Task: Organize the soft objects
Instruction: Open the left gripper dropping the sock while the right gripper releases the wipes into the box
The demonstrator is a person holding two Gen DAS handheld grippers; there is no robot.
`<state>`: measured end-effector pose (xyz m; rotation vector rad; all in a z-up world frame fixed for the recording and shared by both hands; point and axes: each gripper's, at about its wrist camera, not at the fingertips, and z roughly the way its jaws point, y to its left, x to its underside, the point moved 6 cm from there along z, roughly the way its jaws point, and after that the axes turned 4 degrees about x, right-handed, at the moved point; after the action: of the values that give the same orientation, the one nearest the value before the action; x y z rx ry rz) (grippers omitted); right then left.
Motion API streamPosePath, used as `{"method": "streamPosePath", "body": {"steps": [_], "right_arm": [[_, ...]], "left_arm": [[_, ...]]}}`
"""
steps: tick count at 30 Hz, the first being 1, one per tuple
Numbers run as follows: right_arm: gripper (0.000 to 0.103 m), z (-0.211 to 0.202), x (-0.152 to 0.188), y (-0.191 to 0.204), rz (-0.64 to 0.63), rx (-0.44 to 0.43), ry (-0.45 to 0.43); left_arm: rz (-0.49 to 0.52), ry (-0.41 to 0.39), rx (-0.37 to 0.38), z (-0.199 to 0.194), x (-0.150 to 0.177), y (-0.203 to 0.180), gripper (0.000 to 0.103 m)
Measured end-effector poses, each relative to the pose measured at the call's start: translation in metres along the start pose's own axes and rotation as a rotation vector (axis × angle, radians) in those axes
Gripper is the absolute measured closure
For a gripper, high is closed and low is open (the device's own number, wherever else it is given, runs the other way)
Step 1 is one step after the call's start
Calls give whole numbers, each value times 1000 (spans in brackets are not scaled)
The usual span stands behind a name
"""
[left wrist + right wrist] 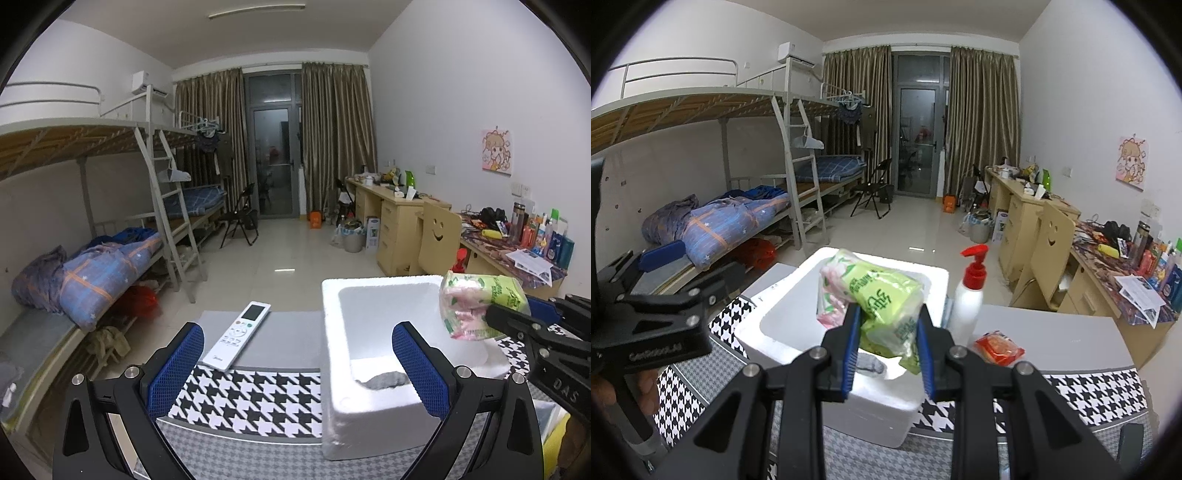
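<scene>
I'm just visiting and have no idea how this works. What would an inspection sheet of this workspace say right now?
Surface: table with a grey top and a black-and-white houndstooth cloth.
Job's things: green tissue pack held above the white foam box; a grey soft item lies inside the box.
Clutter: remote control left of the box; red-capped pump bottle and orange packet to its right.
Grippers: right gripper shut on the tissue pack; left gripper open, holding nothing.
Cables: nothing seen on the table.
Surroundings: bunk beds, desks, folding chair, curtains.
</scene>
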<state>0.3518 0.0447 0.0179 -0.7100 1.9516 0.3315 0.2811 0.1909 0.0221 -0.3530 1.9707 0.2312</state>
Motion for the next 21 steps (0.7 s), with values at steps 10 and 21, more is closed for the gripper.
{"method": "streamPosePath", "body": {"steps": [10,21], "right_arm": [[70,18,-2,8,-3,1,30],[50,48,1,7,19,23,102]], "left_arm": [[-41,-15,-33,-11,13,19,1],[-75,-6,-30,-16,27,29,1]]}}
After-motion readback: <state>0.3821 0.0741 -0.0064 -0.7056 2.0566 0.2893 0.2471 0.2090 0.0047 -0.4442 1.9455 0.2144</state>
